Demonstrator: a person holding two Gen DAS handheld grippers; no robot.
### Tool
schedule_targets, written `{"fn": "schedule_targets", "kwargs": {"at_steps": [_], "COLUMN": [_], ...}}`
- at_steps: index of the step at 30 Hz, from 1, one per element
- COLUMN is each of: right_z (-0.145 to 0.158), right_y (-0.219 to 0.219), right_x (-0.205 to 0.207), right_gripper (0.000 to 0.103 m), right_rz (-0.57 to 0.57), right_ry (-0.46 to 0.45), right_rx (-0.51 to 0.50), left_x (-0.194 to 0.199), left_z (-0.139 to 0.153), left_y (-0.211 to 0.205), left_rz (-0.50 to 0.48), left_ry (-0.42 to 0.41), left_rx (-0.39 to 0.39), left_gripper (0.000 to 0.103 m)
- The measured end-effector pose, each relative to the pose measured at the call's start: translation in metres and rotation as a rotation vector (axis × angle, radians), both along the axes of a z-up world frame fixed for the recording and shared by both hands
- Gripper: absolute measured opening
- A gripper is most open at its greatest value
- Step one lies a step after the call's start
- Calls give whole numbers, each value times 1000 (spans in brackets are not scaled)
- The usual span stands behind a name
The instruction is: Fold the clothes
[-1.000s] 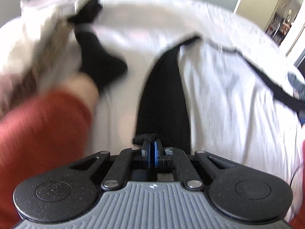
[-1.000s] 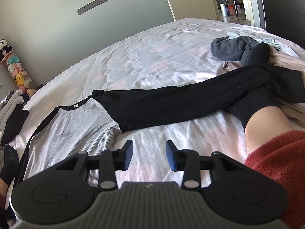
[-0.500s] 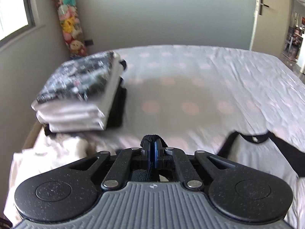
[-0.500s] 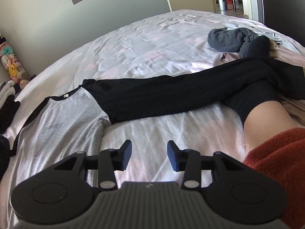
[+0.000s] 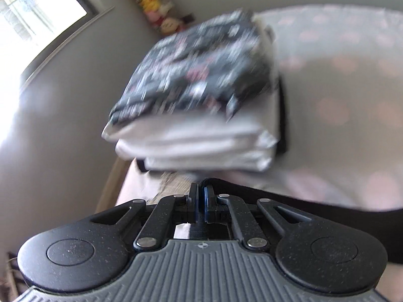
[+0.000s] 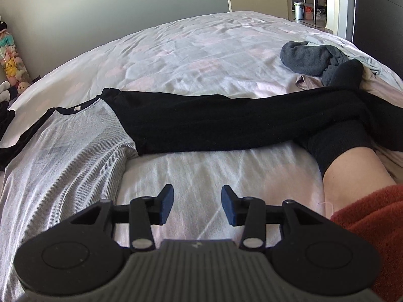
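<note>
Your left claw has swung the black sleeve out toward the folded pile.

Left gripper [image 5: 201, 200] stays clamped on the black cuff [image 5: 214, 183], likely the shirt's other sleeve, now near the folded stack [image 5: 201, 105]. Only the right view shows the shirt [image 6: 70, 146] flat on the bed [image 6: 201, 50]; right gripper [image 6: 197, 205] hangs parted, empty.

I can read no words, numbers or brands anywhere from my two cameras (the busy white marks on the dark folded garment [image 5: 199, 68] atop the stack are too blurred, and the shirt's small white neck tag [image 6: 77, 108] looks blank).
</note>
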State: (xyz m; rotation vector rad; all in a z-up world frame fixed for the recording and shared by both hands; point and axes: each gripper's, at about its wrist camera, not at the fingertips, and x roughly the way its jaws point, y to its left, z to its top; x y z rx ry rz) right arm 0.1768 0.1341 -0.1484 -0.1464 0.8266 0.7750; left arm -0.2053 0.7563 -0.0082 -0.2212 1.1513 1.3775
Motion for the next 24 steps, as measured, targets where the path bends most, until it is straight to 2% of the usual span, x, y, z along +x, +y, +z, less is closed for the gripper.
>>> {"fn": "schedule_targets", "kwargs": {"at_steps": [2,6,7,9,10,13,15,16,20,24], "right_z": [0,-4,-5,-6,-5,-3,-1,0,10,17], "right_y": [1,7,7,7,7,6,5,5,-3,-18], "right_x": [1,3,3,3,3,0,-3,-5,-22,-44], "right_gripper": [46,46,46,46,46,46,46,46,46,46], "right_rz": [-4,3,6,7,8,14,21,26,59,73], "right_ry": [-5,1,6,12,16,24,35,45,101,187], "right_rx": [-3,-20,-25,-30,-29,-23,-28,-31,-4,18], "left_x": [-10,-18,-18,-16,-16,-14,-14,-14,-7,-5], "left_z": [-16,-28,-26,-21,-17,6,22,29,40,18], "left_y": [5,3,-2,-12,-20,-60,-90,-106,-180,-252], "left_rz": [23,2,-17,-59,-81,-169,-222,-248,-363,-486], "left_ry": [24,-5,-14,-34,-41,-83,-136,-168,-267,-310], "left_rx": [-6,-3,7,34,60,151,178,168,53,-129], "left_gripper": [5,8,13,15,21,31,38,41,42,42]}}
